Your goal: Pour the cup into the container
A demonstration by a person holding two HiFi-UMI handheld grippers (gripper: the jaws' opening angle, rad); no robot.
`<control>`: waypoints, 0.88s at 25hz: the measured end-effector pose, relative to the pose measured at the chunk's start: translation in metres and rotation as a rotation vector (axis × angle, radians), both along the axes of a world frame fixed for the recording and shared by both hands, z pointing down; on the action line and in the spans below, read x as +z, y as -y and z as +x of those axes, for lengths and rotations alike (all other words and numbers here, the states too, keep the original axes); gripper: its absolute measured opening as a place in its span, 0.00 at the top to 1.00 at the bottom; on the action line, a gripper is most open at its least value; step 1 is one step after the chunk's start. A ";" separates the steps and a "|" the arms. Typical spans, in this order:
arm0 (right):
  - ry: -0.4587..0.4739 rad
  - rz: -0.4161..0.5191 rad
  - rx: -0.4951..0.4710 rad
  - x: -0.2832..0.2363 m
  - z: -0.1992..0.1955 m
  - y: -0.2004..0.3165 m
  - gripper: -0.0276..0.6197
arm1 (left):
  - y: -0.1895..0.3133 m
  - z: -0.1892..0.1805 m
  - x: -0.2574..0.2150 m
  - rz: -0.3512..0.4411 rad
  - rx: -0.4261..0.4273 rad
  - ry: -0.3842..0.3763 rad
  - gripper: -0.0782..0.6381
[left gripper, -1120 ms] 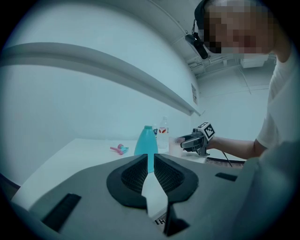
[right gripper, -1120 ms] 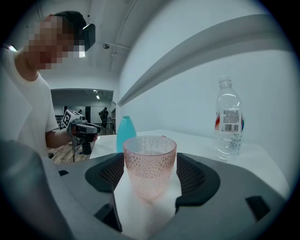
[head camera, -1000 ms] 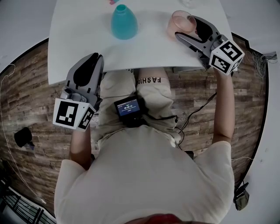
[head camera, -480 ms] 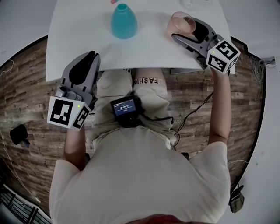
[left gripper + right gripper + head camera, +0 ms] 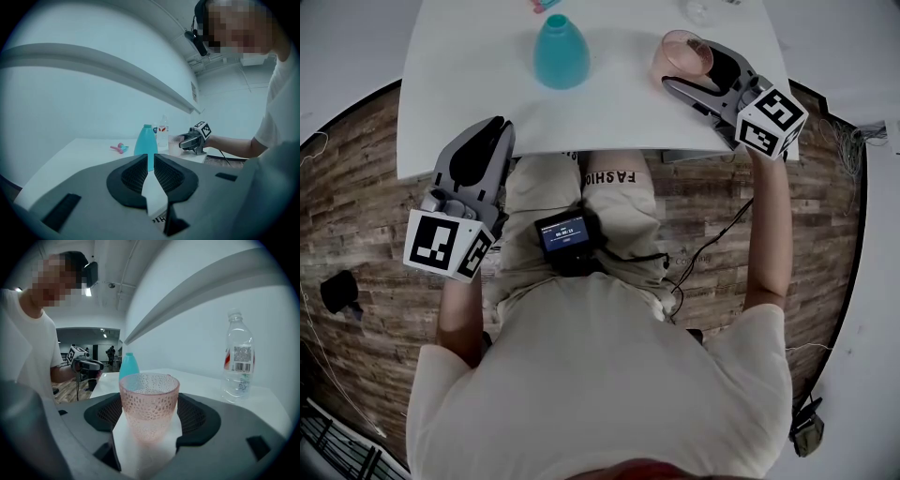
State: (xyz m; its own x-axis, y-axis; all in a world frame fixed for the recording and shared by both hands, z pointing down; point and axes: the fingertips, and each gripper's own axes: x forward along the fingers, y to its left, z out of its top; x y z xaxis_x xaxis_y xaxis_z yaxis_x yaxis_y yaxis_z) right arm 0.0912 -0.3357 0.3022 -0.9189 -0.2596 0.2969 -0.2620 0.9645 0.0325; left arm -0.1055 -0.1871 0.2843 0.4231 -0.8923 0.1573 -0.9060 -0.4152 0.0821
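- Head view: the right gripper [image 5: 686,66] has its 2 jaws on either side of the pink cup [image 5: 680,49], which stands upright near the right end of the white table [image 5: 487,84].
- The teal container [image 5: 561,52] stands well apart to the cup's left, with nothing tilted over it. By this picture, the pour has not begun: only the grasp is made, and the carry and the tipping are left.
- The left gripper [image 5: 492,127] hangs off the table's near edge, over the person's lap, holding nothing.
- Print on the trouser leg [image 5: 614,175] reads "FASHIO", upside down. The small screen [image 5: 567,234] on the lap shows digits too small to read.
- Left gripper view: the left gripper [image 5: 150,158] keeps only a narrow slit between its pads, with nothing in it. The container [image 5: 146,139] shows beyond, narrow-necked, with a small pink and teal thing [image 5: 118,148] lying to its left.
- Right gripper view: the right gripper [image 5: 150,417] is closed on the dimpled cup [image 5: 149,394], a pad against each side. Whether the cup holds liquid cannot be told.
- A clear water bottle [image 5: 238,359] stands at the right. Its label shows a barcode and a red patch, but the words are unreadable.
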 end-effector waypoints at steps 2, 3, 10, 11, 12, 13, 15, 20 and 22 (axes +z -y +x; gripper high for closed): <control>-0.006 0.003 0.006 0.000 0.000 0.001 0.41 | 0.000 0.000 0.000 0.000 0.000 0.000 0.82; -0.009 0.005 0.011 0.000 0.000 0.001 0.41 | 0.000 0.000 0.000 0.000 0.000 -0.001 0.82; -0.011 -0.008 0.064 0.001 0.003 0.004 0.41 | -0.002 0.001 -0.001 0.000 -0.007 0.001 0.82; -0.013 -0.008 0.069 0.001 0.004 0.004 0.41 | -0.002 0.001 -0.001 0.001 -0.007 0.001 0.82; -0.015 -0.008 0.072 0.000 0.004 0.004 0.41 | -0.003 0.000 -0.002 0.002 -0.008 0.000 0.82; -0.017 -0.009 0.076 0.000 0.003 0.004 0.41 | -0.003 0.000 -0.003 0.003 -0.008 0.000 0.82; -0.019 -0.012 0.082 0.000 0.003 0.004 0.41 | -0.005 -0.001 -0.003 0.003 -0.010 -0.001 0.82; -0.007 -0.014 0.105 -0.004 0.006 0.005 0.41 | -0.007 -0.002 -0.003 0.008 -0.010 -0.005 0.82; -0.004 -0.016 0.108 -0.004 0.006 0.004 0.41 | -0.009 -0.004 -0.003 0.007 -0.013 -0.006 0.82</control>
State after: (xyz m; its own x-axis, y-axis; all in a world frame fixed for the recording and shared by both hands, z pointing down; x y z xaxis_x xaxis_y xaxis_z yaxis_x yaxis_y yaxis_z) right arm 0.0969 -0.3396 0.2984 -0.8845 -0.3524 0.3057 -0.3645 0.9310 0.0185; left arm -0.1099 -0.1782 0.2817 0.4128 -0.8986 0.1486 -0.9107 -0.4043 0.0846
